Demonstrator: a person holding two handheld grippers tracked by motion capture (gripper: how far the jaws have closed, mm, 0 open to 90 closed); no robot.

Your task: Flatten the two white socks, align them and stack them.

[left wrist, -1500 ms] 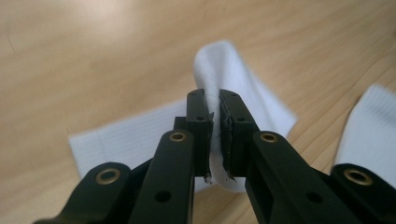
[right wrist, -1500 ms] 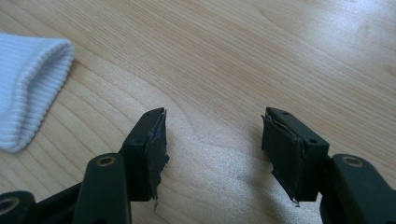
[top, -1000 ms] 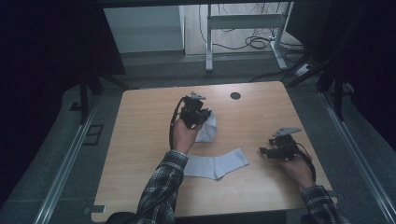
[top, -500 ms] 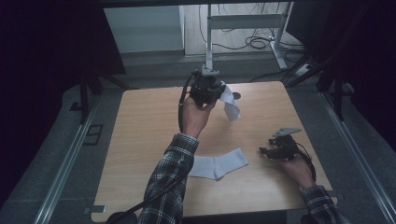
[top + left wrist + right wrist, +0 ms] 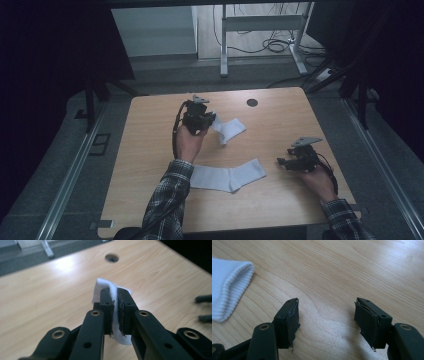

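My left gripper (image 5: 212, 119) (image 5: 115, 312) is shut on a white sock (image 5: 228, 129) (image 5: 103, 287), which hangs from its jaws with the far end draped toward the wooden table (image 5: 150, 130). A second white sock (image 5: 227, 177) lies flat near the table's front, its ribbed cuff (image 5: 227, 287) at the left of the right gripper view. My right gripper (image 5: 281, 162) (image 5: 326, 321) rests low at the table's right side, open, with bare wood between its jaws, a short way from that cuff.
A round cable hole (image 5: 252, 102) (image 5: 111, 257) sits in the table's far edge. Beyond the table stand a metal frame leg (image 5: 223, 45) and loose cables (image 5: 272, 46) on the floor. The other gripper's jaw tips (image 5: 203, 308) show blurred at the right of the left gripper view.
My left hand lifted the sock up and away, then came back down toward the table's middle, the sock still in its jaws. The right hand has kept still.
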